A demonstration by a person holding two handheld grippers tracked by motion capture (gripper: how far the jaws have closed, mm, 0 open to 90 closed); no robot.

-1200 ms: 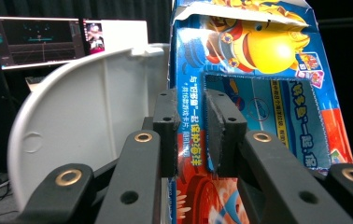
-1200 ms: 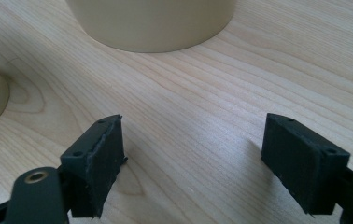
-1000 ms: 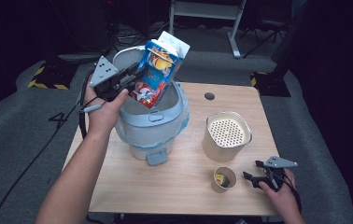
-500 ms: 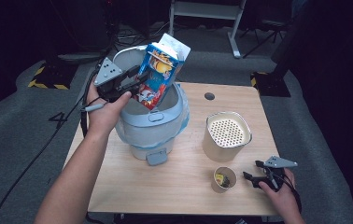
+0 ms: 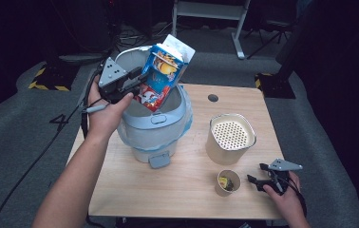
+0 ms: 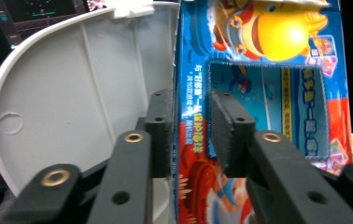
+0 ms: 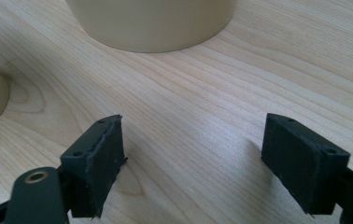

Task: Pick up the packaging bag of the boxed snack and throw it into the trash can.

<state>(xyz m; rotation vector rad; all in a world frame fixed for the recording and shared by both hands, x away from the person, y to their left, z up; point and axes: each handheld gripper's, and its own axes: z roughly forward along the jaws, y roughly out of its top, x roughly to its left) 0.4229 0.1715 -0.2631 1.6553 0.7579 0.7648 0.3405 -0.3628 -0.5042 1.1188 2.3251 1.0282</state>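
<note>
Carton, blue and red printed cardboard with a yellow cartoon figure, sits between the two black jaws of the left gripper. In the left gripper view one pad lies against the carton's narrow edge and the other against its printed face, and the jaws have just been closing on it; I judge the carton to be grasped near its lower half. From the high view the carton stands tilted, its opened white top leaning away from the hand, with its lower end inside the mouth of the pale grey-blue lidded plastic bin. The bin's white hinged lid stands raised just behind the carton.

Right gripper rests low on the light wooden table, jaws spread wide with nothing between them, as the right gripper view confirms. Near it stand a small tan paper cup with scraps inside and a larger cream cylindrical container with a perforated top.

Assessment: the step in hand appears to be dropping the carton into the bin. To do it well, the carton should be brought more upright and centred over the opening, clear of the raised lid and the front rim, before the jaws let go. Releasing while tilted risks the carton catching on the rim or tipping out toward the table. The bin looks light; pressing sideways could shift it.
</note>
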